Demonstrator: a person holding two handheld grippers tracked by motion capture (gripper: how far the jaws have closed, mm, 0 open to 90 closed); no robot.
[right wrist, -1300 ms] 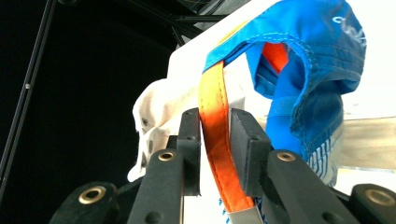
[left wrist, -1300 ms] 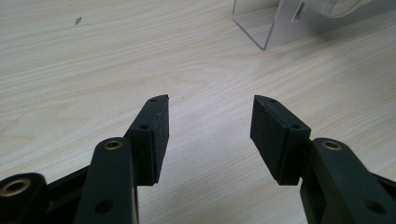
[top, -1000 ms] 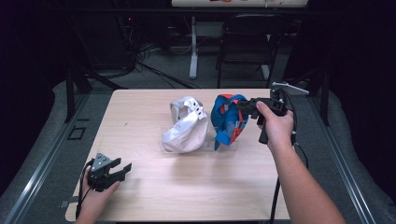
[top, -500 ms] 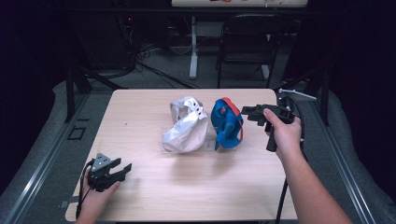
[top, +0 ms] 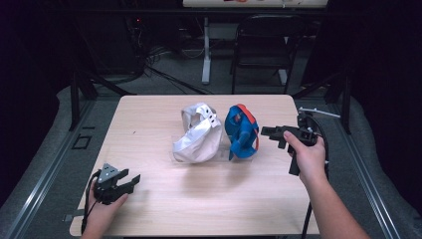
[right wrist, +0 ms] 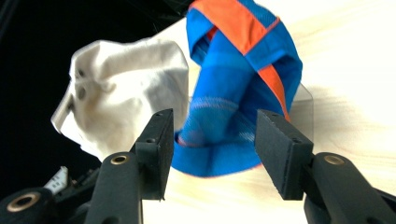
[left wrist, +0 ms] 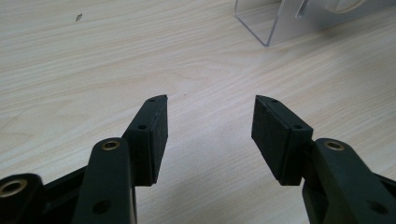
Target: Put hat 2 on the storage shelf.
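A: What lies on the table, and of what make?

B: A pale wood-grain table bears two crumpled cloth caps near its middle: a white cap of soft, creased fabric and, just beside it on the right, a blue cap with an orange band. Both rest on a clear plastic stand.

A: How do the tools stand?

B: The right gripper is held above the table just right of the blue cap, jaws parted and holding nothing. The left gripper rests low at the near left corner, well apart from the caps, jaws wide and bare.

A: What differs from half a second earlier?

B: The right gripper has drawn back from the blue cap; the left has stayed put.

A: And around?

B: A dark chair stands beyond the table; nothing lies between jaws and cap.
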